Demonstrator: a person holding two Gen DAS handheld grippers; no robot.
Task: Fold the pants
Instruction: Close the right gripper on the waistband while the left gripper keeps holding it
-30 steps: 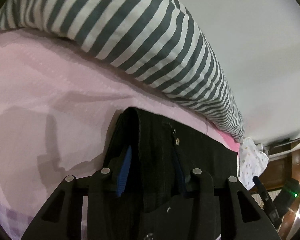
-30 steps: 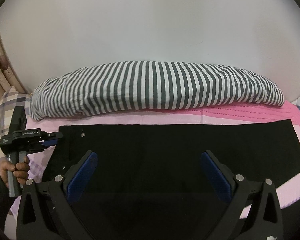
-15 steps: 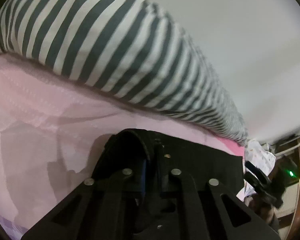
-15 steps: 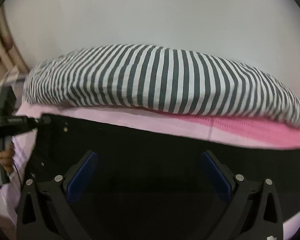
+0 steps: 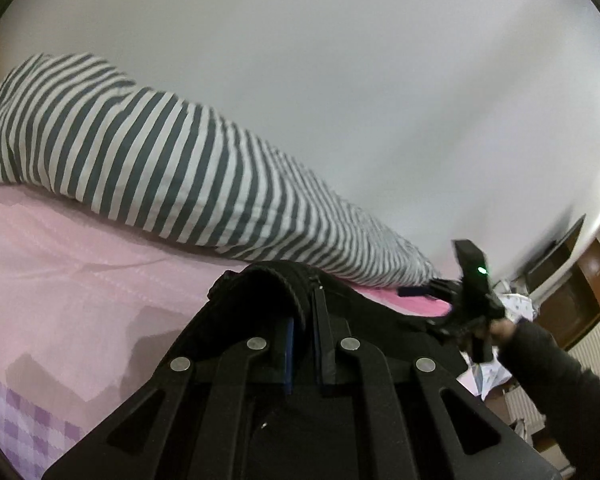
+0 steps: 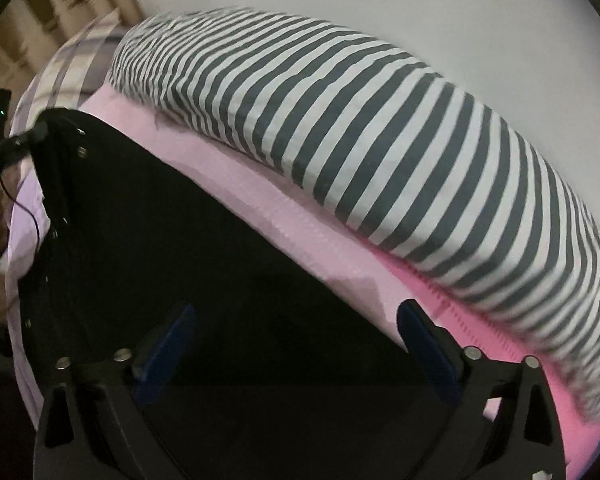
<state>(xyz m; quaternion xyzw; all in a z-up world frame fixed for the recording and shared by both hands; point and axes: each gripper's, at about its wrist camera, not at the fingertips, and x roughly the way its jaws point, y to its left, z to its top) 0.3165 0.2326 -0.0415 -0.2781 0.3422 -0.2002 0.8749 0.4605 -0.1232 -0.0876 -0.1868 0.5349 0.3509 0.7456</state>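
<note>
Left hand-held gripper (image 5: 305,316) was clamped on the waistband of the black pants (image 6: 204,264) lying lengthwise on the bed (image 5: 68,264), while right hand-held gripper (image 6: 296,344), jaws closing, nothing pinched, hovered over the legs.

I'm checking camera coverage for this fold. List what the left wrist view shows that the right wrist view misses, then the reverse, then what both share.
Only the left wrist view: the left gripper shut on the black pants' waistband, and a dark sleeve.

Only the right wrist view: the right gripper, its jaws closing with nothing pinched yet, above the spread pants; a plaid pillow.

Both: the striped bolster, pink bedsheet and white wall.
</note>
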